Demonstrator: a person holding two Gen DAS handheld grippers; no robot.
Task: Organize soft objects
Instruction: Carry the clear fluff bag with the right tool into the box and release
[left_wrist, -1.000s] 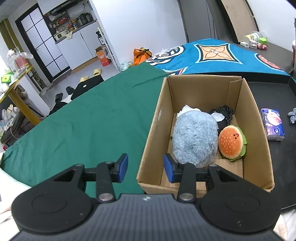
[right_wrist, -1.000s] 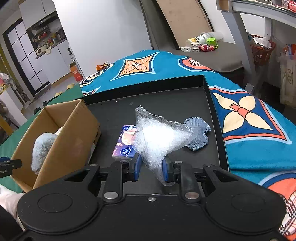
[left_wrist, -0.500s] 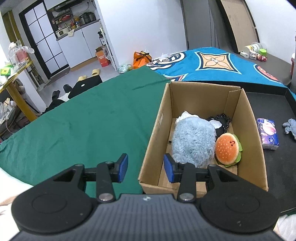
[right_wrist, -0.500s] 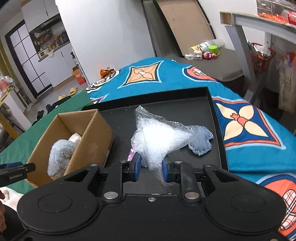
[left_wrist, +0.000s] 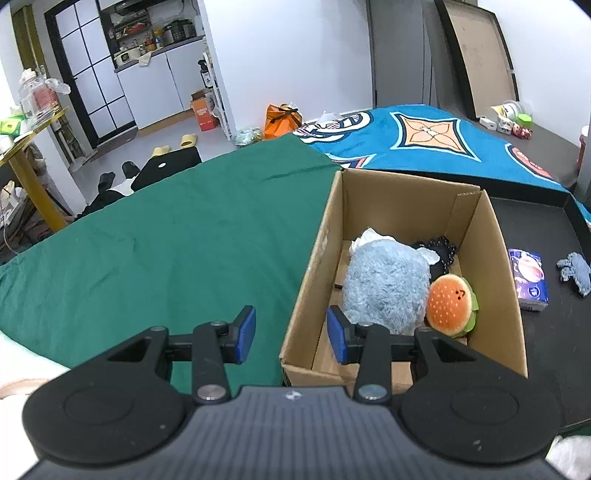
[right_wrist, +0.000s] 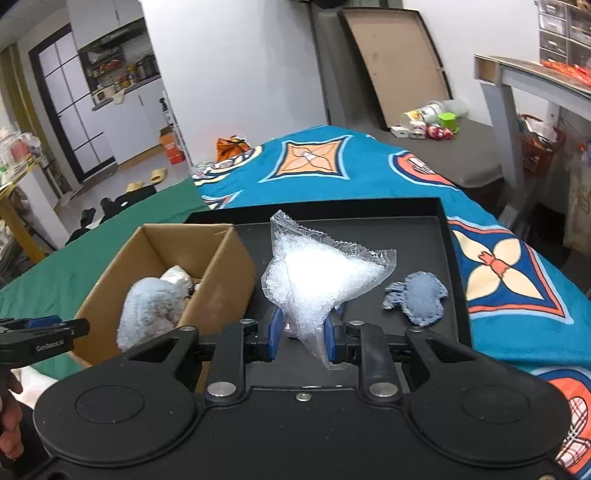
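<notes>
A cardboard box (left_wrist: 495, 258) holds a fluffy blue plush (left_wrist: 384, 284), a burger plush (left_wrist: 448, 306), a black beaded item (left_wrist: 443, 249) and something white. My left gripper (left_wrist: 291, 334) is open and empty at the box's near left corner. My right gripper (right_wrist: 301, 338) is shut on a clear bag of white beads (right_wrist: 321, 269), held above the black tray (right_wrist: 448, 236), just right of the box (right_wrist: 221, 277). A small blue-grey cloth (right_wrist: 417, 297) and a tissue pack (left_wrist: 528, 278) lie on the tray.
Green cloth (left_wrist: 166, 251) covers the surface left of the box; a blue patterned blanket (right_wrist: 332, 166) lies beyond the tray. My left gripper shows at the left edge of the right wrist view (right_wrist: 40, 332). A grey bench with small items (right_wrist: 432, 125) stands behind.
My right gripper has carried the bead bag up and to the left, towards the box. My left gripper has drawn back slightly and stays open.
</notes>
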